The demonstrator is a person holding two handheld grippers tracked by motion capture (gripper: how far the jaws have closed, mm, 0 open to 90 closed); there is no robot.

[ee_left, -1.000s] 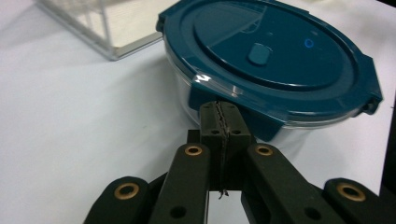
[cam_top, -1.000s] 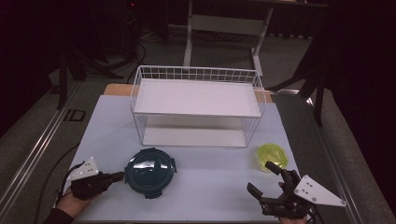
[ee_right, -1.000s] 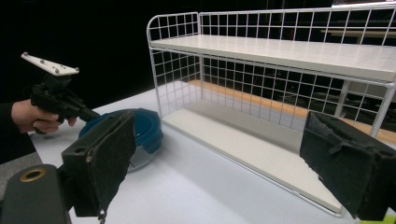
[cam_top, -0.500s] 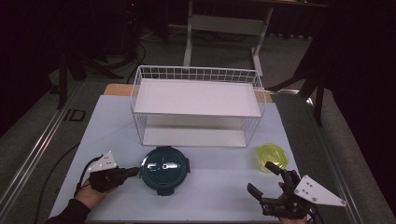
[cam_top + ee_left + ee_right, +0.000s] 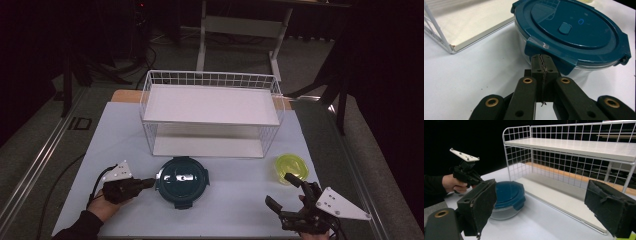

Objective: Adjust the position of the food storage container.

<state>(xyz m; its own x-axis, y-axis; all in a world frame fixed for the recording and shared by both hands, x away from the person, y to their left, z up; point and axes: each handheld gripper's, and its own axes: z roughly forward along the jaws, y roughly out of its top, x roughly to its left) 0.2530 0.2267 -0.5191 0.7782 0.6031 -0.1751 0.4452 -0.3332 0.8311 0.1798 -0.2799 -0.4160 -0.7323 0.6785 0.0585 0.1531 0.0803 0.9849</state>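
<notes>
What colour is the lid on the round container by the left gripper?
Dark teal blue lid on a clear container, seen best in the left gripper view.

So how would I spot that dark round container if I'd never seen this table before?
Find the white wire rack at the back of the table; the container sits just in front of its lower shelf, towards the left. It is a clear round tub with a teal clip-on lid, and the shut left claw points at its edge. The other tub, to the right, is smaller and yellow-green.
</notes>
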